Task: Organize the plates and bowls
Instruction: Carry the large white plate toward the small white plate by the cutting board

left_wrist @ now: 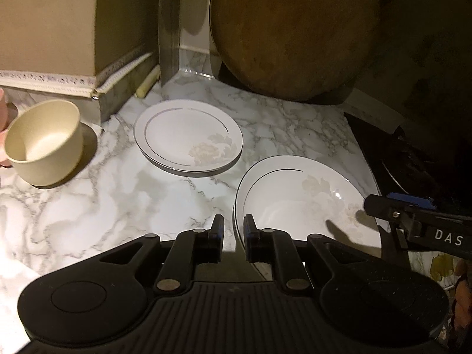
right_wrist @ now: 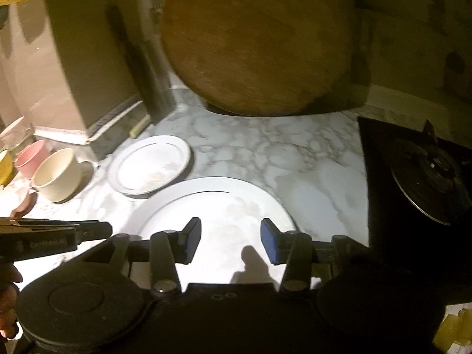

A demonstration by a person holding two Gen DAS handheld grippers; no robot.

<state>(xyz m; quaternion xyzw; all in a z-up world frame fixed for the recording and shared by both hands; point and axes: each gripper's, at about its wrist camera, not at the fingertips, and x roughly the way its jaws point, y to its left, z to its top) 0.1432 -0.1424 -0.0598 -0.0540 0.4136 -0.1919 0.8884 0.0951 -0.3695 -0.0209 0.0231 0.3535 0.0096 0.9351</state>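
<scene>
A large white plate (left_wrist: 298, 203) with a faint flower print is held tilted by its left rim in my left gripper (left_wrist: 234, 227), whose fingers are shut on it. It also shows in the right wrist view (right_wrist: 224, 206). A smaller matching plate (left_wrist: 188, 138) lies flat on the marble counter behind it (right_wrist: 150, 163). A cream bowl (left_wrist: 44, 141) stands at the left (right_wrist: 57, 175). My right gripper (right_wrist: 231, 237) is open and empty above the large plate; it shows at the right in the left wrist view (left_wrist: 380, 206).
A round wooden board (left_wrist: 295, 32) leans against the back wall. A black stove (right_wrist: 419, 183) with a burner is at the right. A beige box (left_wrist: 59, 29) stands at the back left. Pink bowls (right_wrist: 31, 157) sit left of the cream bowl.
</scene>
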